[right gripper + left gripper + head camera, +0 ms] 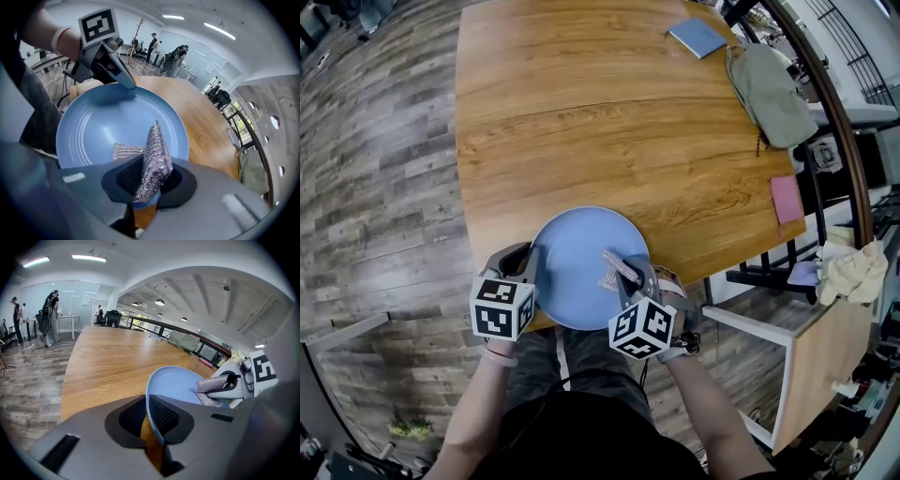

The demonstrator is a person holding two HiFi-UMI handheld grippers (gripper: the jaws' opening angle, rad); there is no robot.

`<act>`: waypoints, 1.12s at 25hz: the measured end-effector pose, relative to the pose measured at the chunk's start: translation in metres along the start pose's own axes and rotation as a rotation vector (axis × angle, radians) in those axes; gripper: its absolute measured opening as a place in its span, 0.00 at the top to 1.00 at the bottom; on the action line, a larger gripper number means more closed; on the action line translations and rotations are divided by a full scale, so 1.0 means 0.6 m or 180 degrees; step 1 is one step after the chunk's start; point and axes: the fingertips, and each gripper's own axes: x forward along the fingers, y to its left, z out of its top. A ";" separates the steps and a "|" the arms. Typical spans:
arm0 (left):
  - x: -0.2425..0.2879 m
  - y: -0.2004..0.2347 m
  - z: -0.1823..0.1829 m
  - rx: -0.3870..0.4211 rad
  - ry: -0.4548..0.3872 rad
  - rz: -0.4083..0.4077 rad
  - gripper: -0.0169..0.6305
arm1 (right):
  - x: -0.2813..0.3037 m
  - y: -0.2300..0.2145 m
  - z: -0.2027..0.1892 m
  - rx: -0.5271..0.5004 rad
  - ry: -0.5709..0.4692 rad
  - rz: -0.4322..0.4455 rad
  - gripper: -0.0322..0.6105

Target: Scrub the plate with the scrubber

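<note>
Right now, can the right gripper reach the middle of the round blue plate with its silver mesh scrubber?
Probably yes. The right gripper holds the silver mesh scrubber over the round blue plate, with bare plate just ahead; the left gripper grips the far rim, clear of it.

wooden table (581, 112), grey plank floor (375, 187), ceiling striplights (89, 258)

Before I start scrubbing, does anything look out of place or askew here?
Only the plate: it sits at the near edge of the table and seems to overhang it slightly, its rim pinched by the left gripper. The right gripper holds the scrubber on it. Nothing looks spilled or broken.
</note>
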 end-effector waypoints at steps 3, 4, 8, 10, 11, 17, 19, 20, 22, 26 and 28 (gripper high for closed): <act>0.002 0.002 0.000 -0.0147 -0.0022 -0.0013 0.95 | -0.006 0.034 0.013 -0.0015 -0.0080 0.0133 0.85; 0.003 0.003 0.000 -0.0206 -0.0036 -0.0029 0.95 | -0.007 0.044 0.018 -0.0009 -0.0112 0.0176 0.85; 0.000 0.001 -0.006 -0.0285 -0.0045 -0.0203 0.95 | -0.007 0.070 0.037 0.0027 -0.0207 0.0293 0.85; -0.013 -0.003 -0.018 -0.0235 -0.0006 -0.0318 0.90 | -0.005 0.074 0.042 0.0050 -0.0222 0.0329 0.85; -0.023 -0.005 -0.026 -0.0202 0.0002 -0.0356 0.89 | -0.005 0.074 0.043 0.0070 -0.0227 0.0346 0.85; -0.066 -0.029 -0.073 -0.0241 0.0196 -0.0527 0.87 | -0.002 0.079 0.052 0.0153 -0.0254 0.0492 0.85; -0.067 -0.030 -0.078 -0.0402 0.0180 -0.0541 0.87 | -0.001 0.091 0.067 0.0184 -0.0289 0.0604 0.85; -0.067 -0.029 -0.078 -0.0495 0.0172 -0.0557 0.87 | 0.001 0.098 0.077 0.0185 -0.0313 0.0661 0.85; -0.065 -0.027 -0.078 -0.0595 0.0174 -0.0589 0.88 | 0.005 0.113 0.099 0.0140 -0.0367 0.0746 0.85; -0.065 -0.030 -0.078 -0.0569 0.0157 -0.0633 0.87 | 0.016 0.134 0.142 0.0039 -0.0491 0.0841 0.85; -0.065 -0.029 -0.078 -0.0556 0.0146 -0.0647 0.87 | 0.025 0.139 0.162 -0.0013 -0.0545 0.0860 0.85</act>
